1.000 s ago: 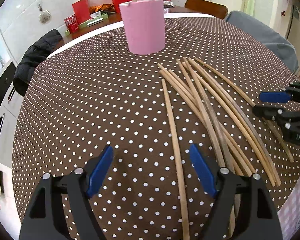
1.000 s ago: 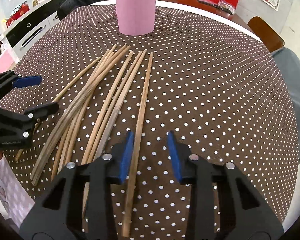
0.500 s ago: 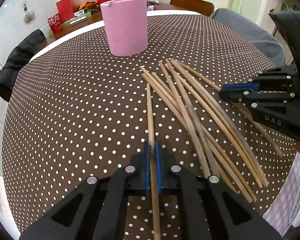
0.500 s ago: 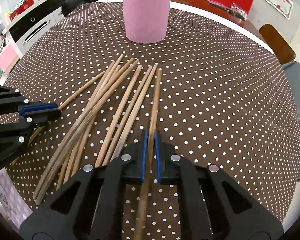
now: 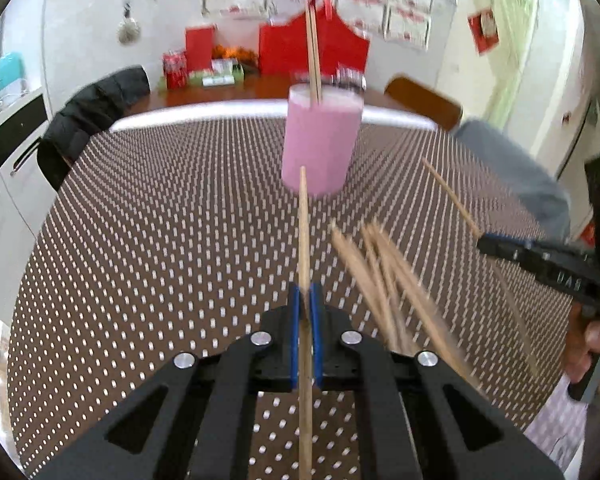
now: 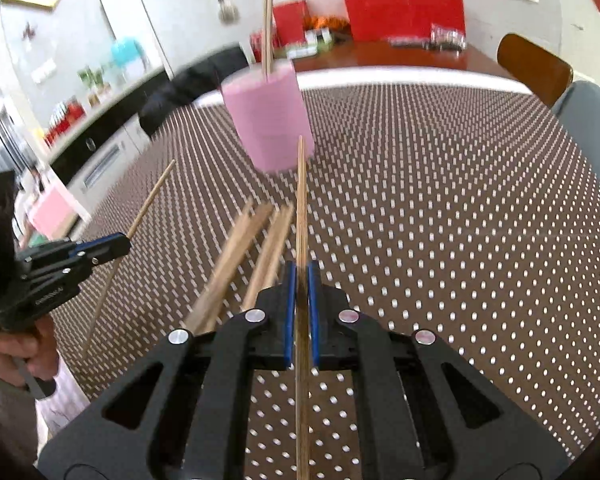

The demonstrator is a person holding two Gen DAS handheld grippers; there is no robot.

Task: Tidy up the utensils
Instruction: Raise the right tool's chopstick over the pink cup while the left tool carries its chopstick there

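The left gripper (image 5: pixel 305 300) is clenched on one wooden chopstick (image 5: pixel 303 216), its tip raised off the dotted surface (image 5: pixel 140 240) toward the far pink holder (image 5: pixel 320 140), which already has two sticks standing in it. Just right of it, the loose pile of chopsticks (image 5: pixel 384 276) lies blurred on the surface. At the right, the right gripper (image 6: pixel 299 280) is clamped on a second chopstick (image 6: pixel 301 200), also aimed at the holder.
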